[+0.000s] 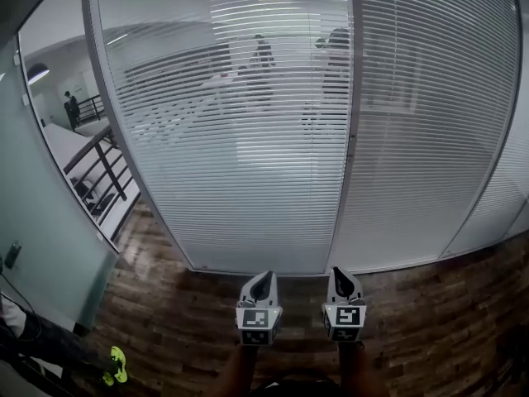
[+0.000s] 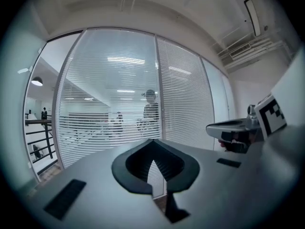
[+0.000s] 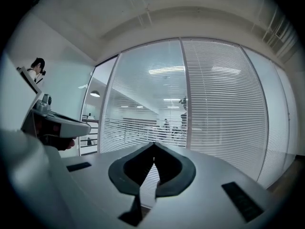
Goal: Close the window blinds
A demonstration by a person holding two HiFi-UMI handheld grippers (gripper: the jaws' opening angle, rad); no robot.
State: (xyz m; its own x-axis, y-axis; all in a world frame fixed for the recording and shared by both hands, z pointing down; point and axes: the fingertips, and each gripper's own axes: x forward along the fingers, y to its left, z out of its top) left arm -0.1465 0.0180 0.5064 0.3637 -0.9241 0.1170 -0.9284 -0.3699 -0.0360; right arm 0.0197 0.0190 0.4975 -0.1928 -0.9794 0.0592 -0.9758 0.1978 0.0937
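The window blinds cover a glass wall ahead of me. The left panel (image 1: 240, 139) has its slats tilted so that the room behind shows through. The right panel (image 1: 421, 122) looks denser and whiter. Both grippers hang low in front of the wall and touch nothing. My left gripper (image 1: 263, 276) is shut and empty, and its own view has the see-through panel (image 2: 109, 94) ahead of its tips (image 2: 152, 141). My right gripper (image 1: 341, 271) is shut too, with its tips (image 3: 153, 144) pointing at the post between the two panels (image 3: 185, 94).
A metal post (image 1: 351, 139) divides the two panels. Dark wood floor (image 1: 207, 321) runs to the wall's foot. A frosted partition (image 1: 41, 246) and a black railing (image 1: 103, 168) stand to the left. Figures (image 1: 260, 56) show dimly through the slats. A yellow-green object (image 1: 116, 364) lies at the bottom left.
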